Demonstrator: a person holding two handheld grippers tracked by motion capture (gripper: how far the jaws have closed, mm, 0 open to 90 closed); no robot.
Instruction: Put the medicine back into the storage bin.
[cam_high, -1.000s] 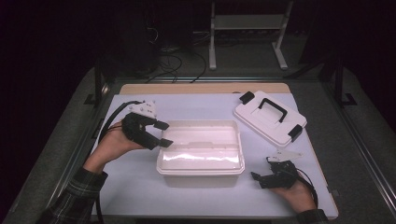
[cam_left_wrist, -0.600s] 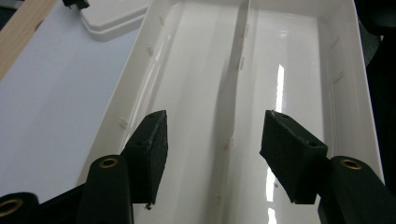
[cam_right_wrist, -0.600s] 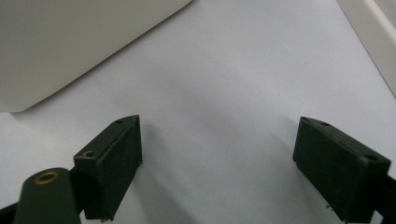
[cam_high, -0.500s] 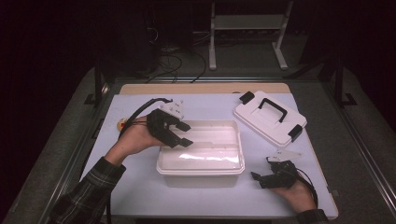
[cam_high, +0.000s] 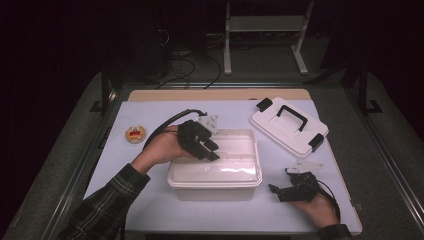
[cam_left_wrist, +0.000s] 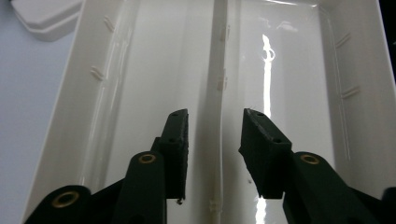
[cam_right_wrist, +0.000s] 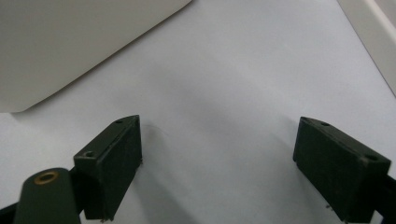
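One open white rectangular plastic bin (cam_high: 215, 160) sits mid-counter, and nothing lies inside it; only a raised centre ridge (cam_left_wrist: 218, 93) and glare show on its glossy floor. Your left gripper (cam_high: 209, 148) hangs over the bin's near-left part, jaws apart on either side of that ridge and just now closing, nothing between them. Closing on slick plastic, they could slip or tip the light bin. Its white lid with black handle (cam_high: 289, 125) lies well to the right. Your right gripper (cam_high: 275, 190) rests wide apart on the pale counter (cam_high: 150, 200). A small round red-and-yellow item (cam_high: 135, 133) sits far left.
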